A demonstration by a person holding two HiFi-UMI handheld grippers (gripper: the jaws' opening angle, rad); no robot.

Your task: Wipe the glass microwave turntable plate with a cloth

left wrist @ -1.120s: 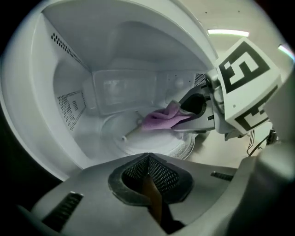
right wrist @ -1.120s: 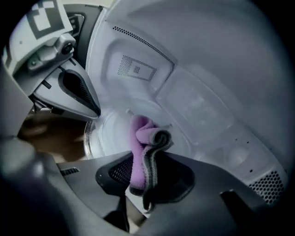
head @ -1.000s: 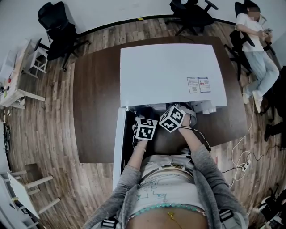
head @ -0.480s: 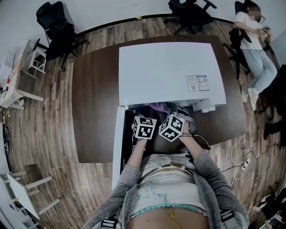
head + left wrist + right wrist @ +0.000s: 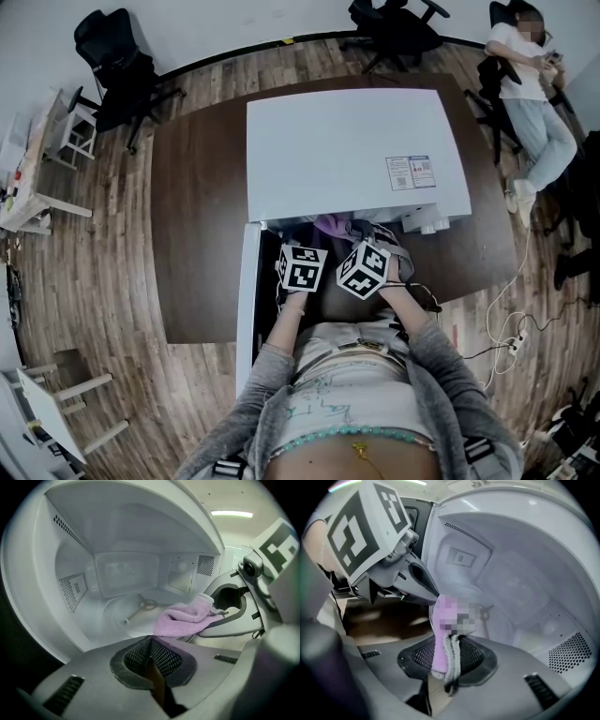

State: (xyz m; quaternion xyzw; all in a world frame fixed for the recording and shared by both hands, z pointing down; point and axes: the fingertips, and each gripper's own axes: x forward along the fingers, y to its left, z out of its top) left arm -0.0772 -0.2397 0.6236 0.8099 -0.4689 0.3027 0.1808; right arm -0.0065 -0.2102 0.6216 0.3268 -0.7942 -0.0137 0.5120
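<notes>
Microwave (image 5: 347,155) on a dark worktop (image 5: 197,187), its door (image 5: 247,291) standing open at the left, both claws at the mouth of the white cavity. The right claw (image 5: 446,643) is clamped on a lilac cloth (image 5: 180,620), which rests over the right front part of the glass turntable plate (image 5: 117,616) on the cavity floor, with bare glass showing to the left and rear. The left claw (image 5: 151,643) is closed on nothing, at the cavity's front edge just beside the right one.

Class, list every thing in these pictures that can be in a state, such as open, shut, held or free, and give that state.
Microwave door: open.
Glass turntable plate: seated inside the microwave.
Pink cloth: gripped, its free end apparently resting on the plate.
Right gripper: shut on the pink cloth.
Left gripper: shut, nothing between its jaws.
</notes>
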